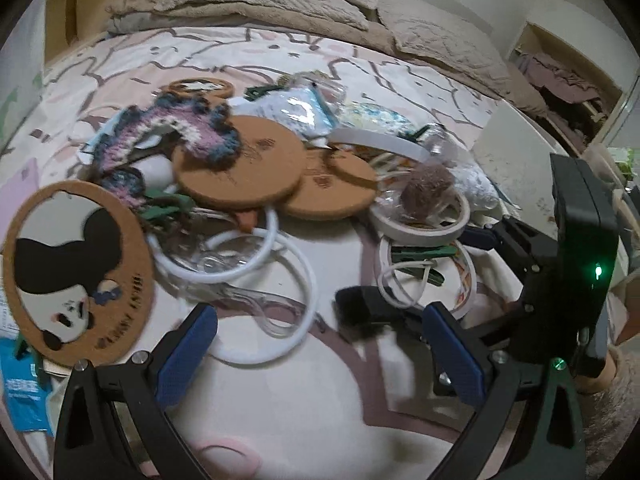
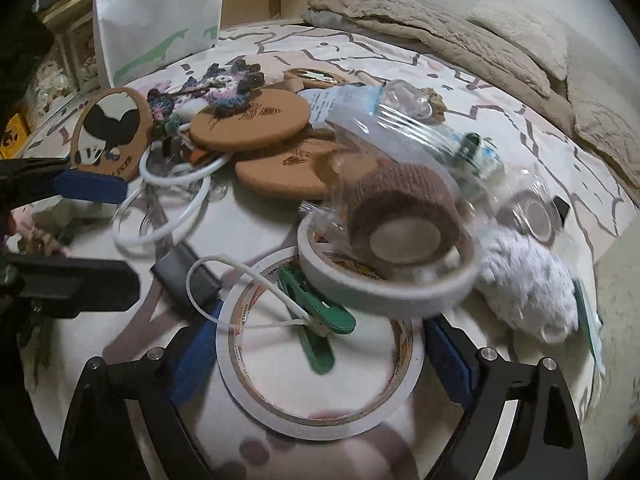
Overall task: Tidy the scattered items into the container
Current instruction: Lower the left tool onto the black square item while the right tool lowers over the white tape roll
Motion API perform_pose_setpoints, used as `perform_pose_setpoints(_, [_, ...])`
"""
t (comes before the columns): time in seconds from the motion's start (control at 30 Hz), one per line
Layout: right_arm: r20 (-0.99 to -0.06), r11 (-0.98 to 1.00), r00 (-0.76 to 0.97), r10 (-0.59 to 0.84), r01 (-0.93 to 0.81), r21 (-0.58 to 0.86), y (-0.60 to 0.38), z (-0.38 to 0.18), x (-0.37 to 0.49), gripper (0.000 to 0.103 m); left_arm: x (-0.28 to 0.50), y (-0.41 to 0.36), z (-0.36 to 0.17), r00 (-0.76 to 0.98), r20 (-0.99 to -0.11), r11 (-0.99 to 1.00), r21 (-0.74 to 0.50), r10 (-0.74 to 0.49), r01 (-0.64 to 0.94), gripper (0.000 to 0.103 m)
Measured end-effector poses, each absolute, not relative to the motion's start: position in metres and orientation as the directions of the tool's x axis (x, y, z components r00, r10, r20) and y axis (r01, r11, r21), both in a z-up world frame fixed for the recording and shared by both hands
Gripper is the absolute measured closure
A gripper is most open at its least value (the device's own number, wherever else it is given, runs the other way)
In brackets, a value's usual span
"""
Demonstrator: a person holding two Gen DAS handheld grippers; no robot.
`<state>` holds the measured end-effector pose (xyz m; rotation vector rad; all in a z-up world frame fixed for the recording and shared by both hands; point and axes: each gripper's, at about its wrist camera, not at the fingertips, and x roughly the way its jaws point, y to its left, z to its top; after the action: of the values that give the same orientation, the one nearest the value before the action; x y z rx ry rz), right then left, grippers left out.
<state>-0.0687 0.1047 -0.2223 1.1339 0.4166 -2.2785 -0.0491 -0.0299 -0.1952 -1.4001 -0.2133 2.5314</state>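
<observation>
Down at the near edge of the pile, the right gripper [image 2: 316, 356] sits spread wide, its blue pads either side of the flat tape roll [image 2: 320, 396] lying on the bedsheet [image 2: 500, 92]. Nothing pinched yet, by the look of it. A green peg [image 2: 316, 320] lies across the roll's hole with a white loop [image 2: 240, 292] threaded on it, and a second tape ring [image 2: 384, 280] leans on the roll's far edge, carrying a brown wrap roll [image 2: 404, 216] in clear film.

That's the danger: squeeze and lift here and the peg and loop could ride up or flick off, and the propped ring with its brown roll may topple toward the fluffy white thing [image 2: 528, 284] on the right. A thin flat roll could also slip out of the pads, I'd judge.

Over to the left gripper [image 1: 320, 344]: released too, hovering wide above the white hoops [image 1: 256, 280] and a clear plastic piece, with the panda coaster [image 1: 76, 272] at near left and cork discs [image 1: 240, 164] beyond. Those hoops overlap, so grabbing one may drag the other.

A white bag [image 2: 160, 16] stands at far left, possibly the container; I can't be sure. Everything else sits scattered on the bed, so it's early going.
</observation>
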Motion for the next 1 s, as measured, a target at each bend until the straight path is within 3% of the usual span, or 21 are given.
perform_pose_setpoints(0.43, [-0.829,-0.801,-0.477,-0.292,0.596,-0.061,0.124,-0.221,-0.032,0.01,-0.045,-0.001,-0.197,-0.493,-0.796,-0.935,-0.267,0.35,-0.233,0.003])
perform_pose_setpoints(0.5, [-0.827,-0.81,-0.482,-0.29,0.583,-0.056,0.128,-0.221,-0.025,0.01,-0.047,-0.001,-0.198,-0.494,-0.798,-0.937,-0.267,0.346,-0.224,0.011])
perform_pose_setpoints(0.67, [-0.813,-0.831,-0.504,-0.293,0.555,-0.044,0.14,-0.221,-0.008,0.009,-0.053,-0.006,-0.203,-0.508,-0.796,-0.944,-0.275,0.329,-0.18,0.021])
perform_pose_setpoints(0.9, [-0.804,-0.846,-0.505,-0.314,0.533,-0.004,0.143,-0.226,-0.009,0.007,-0.054,0.003,-0.205,-0.528,-0.792,-0.952,-0.237,0.306,-0.195,0.022])
perform_pose_setpoints(1.0, [-0.8,-0.849,-0.5,-0.331,0.528,0.022,0.144,-0.229,-0.009,0.004,-0.055,0.011,-0.208,-0.514,-0.801,-0.949,-0.222,0.308,-0.224,0.033])
